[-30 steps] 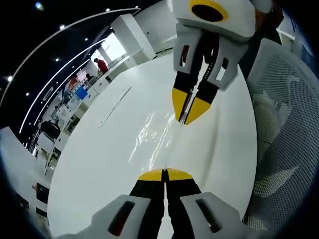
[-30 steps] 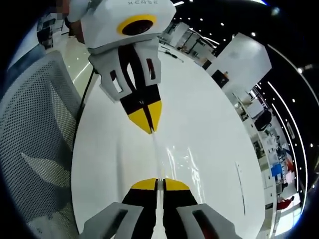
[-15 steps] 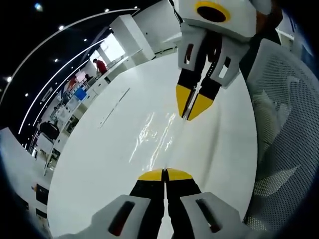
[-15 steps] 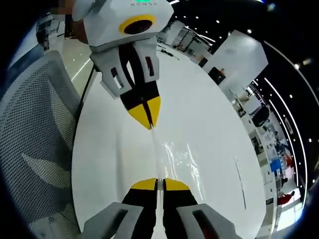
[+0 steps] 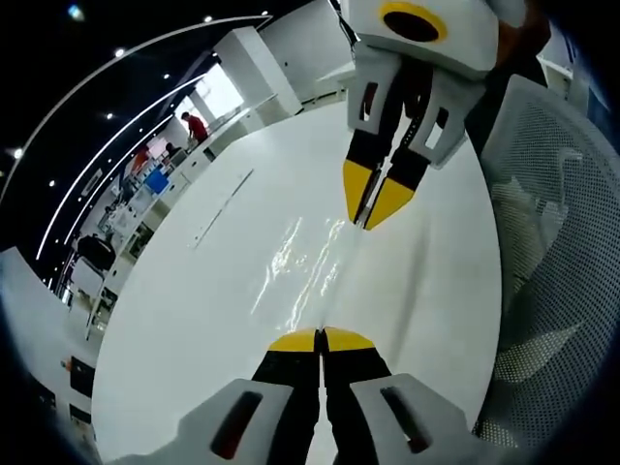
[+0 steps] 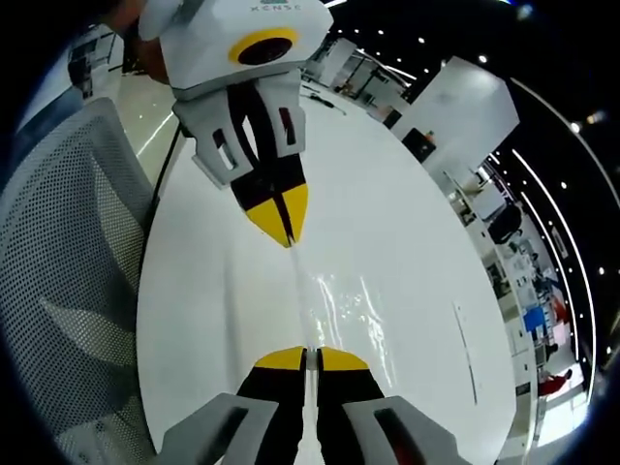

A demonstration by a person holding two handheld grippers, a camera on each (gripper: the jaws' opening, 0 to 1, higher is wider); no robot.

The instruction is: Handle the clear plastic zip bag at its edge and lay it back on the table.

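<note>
A: The left gripper (image 5: 320, 338) has its yellow-tipped jaws pressed together on one edge of the clear plastic zip bag (image 5: 308, 262). The right gripper (image 6: 304, 357) is clamped on the opposite edge, so the bag is stretched between them, just above the middle of the white table (image 6: 407, 232).

B: Then I think both should go down together and level, keeping the film tight. Release only when it lies flat, so that it does not wrinkle.
</note>
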